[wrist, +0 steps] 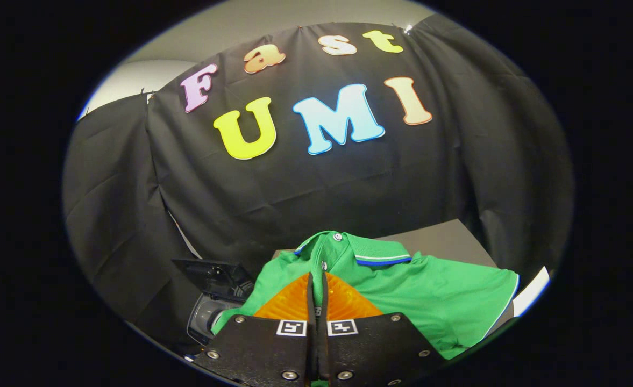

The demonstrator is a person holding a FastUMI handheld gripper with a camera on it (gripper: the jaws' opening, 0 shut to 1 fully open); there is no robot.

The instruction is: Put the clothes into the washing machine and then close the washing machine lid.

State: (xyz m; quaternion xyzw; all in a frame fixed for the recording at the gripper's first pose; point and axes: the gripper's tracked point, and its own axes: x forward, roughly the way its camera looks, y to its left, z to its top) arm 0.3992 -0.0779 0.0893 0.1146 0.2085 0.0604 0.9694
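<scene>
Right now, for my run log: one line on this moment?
gripper: shut, over shirt | shirt: on table | washer: beside shirt, lid up

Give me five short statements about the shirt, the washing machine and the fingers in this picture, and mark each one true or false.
1. The green polo shirt lies spread on a dark table. True.
2. The gripper has its fingers wide apart. False: they are brought together, with only a thin gap, over the shirt's front near the button placket; whether cloth is pinched cannot be told.
3. The washing machine sits beside the shirt with its lid raised. True.
4. The shirt is already inside the washing machine. False: it lies on the table.
5. The shirt's collar has a blue stripe. True.
</scene>
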